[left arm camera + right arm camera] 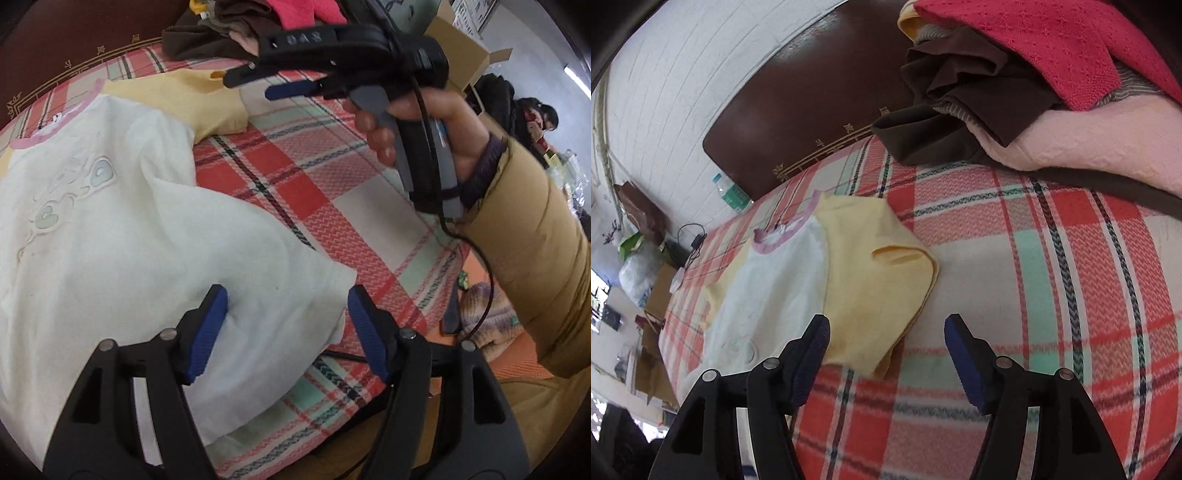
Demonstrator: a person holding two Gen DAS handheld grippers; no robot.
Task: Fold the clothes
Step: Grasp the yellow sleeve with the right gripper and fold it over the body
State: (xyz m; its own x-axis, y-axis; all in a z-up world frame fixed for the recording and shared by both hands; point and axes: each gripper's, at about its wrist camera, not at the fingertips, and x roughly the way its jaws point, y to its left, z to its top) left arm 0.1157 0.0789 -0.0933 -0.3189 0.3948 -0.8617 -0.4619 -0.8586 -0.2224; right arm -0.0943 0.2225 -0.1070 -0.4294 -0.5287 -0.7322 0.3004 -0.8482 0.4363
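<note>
While I hover over the bed, per view:

Left wrist view:
- left gripper (286, 295): my jaws spread wide, gripping nothing; blue pads straddle a raised corner of the shirt.
- shirt (122, 229): white body with pale print, pink collar, yellow sleeve; lies spread on the plaid blanket (332, 206), one fold bunched up between my pads.
- right gripper (255, 83): held up in my right hand (424, 125) above the blanket, off the cloth; fingers only slightly apart, nothing between them.
- clothes pile (229, 29): brown and red, at the blanket's far edge.

Right wrist view:
- right gripper (886, 334): fingers parted, empty, above the blanket (1034, 266).
- shirt (798, 288): ahead-left; yellow sleeve (875, 254) just past my left pad.
- clothes pile (1015, 85): brown, red, pink, upper right.
- headboard (812, 103): dark brown, behind.
</note>
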